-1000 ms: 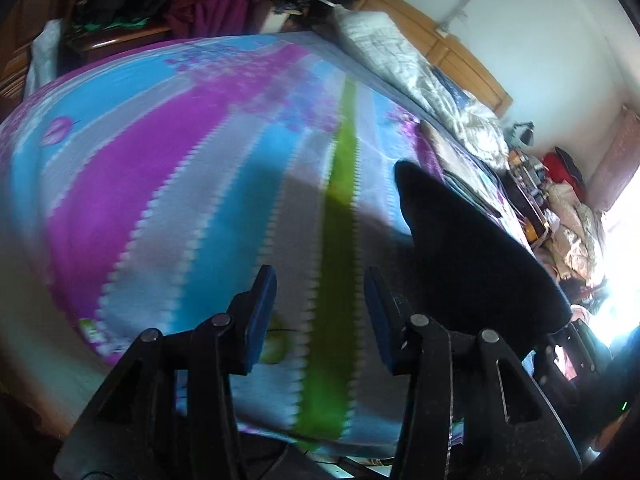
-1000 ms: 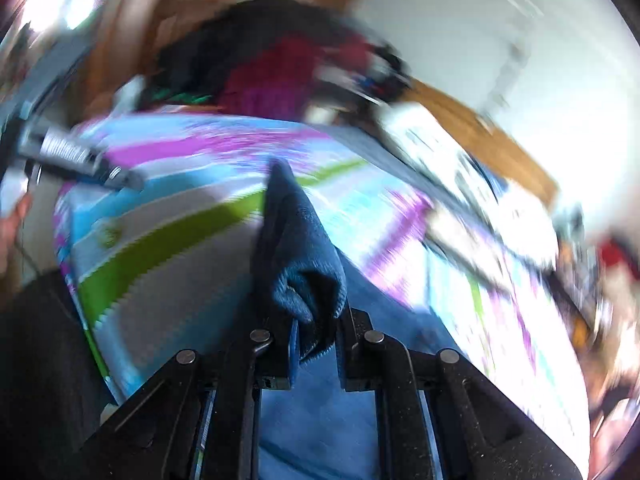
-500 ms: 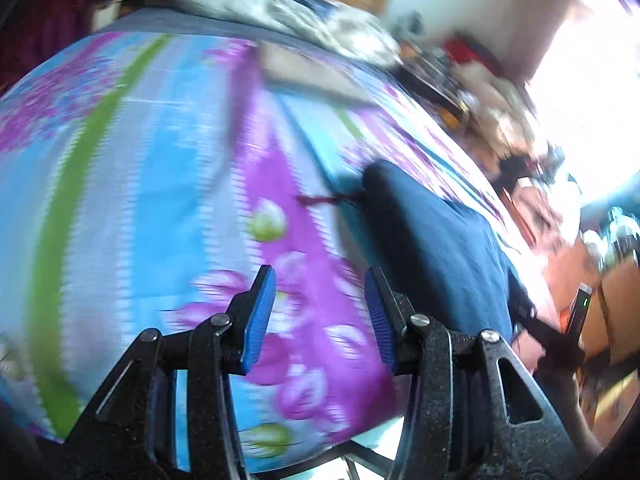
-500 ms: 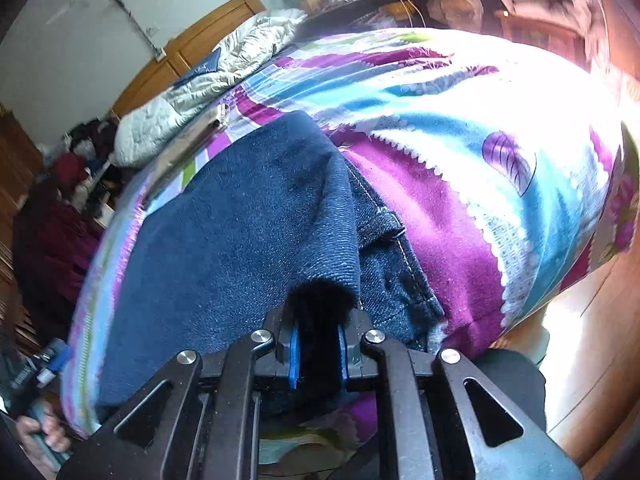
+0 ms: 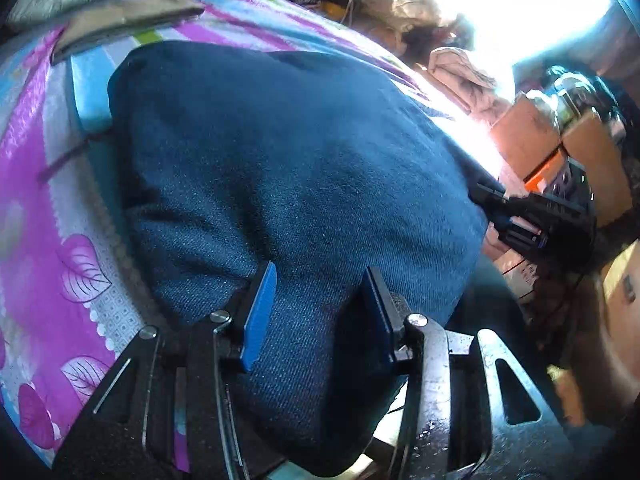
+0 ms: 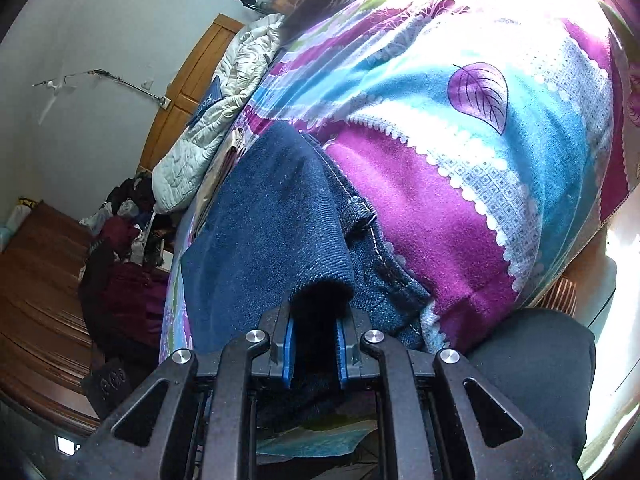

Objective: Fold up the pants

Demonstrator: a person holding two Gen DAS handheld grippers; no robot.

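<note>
Dark blue denim pants (image 5: 300,140) lie folded over on the striped purple, blue and white bedspread (image 5: 40,200). My left gripper (image 5: 320,276) is open, its blue pads (image 5: 260,312) straddling the near edge of the denim without pressing it. At the right edge of the pants, my right gripper (image 5: 532,220) holds the cloth. In the right wrist view, the right gripper (image 6: 314,320) is shut on a thick fold of the pants (image 6: 260,220), with the waistband and a belt loop (image 6: 360,212) lying beside it on the bedspread (image 6: 480,140).
A pale quilt (image 6: 208,132) is bunched against the wooden headboard (image 6: 188,92) at the far side of the bed. A heap of dark clothes (image 6: 124,248) sits on wooden furniture beyond. Cardboard boxes (image 5: 532,136) stand beside the bed. A flat brown board (image 5: 120,20) lies past the pants.
My right gripper has carried the pant fold across and laid it down over the rest. My left gripper has swung onto the near edge of the denim, still open.
</note>
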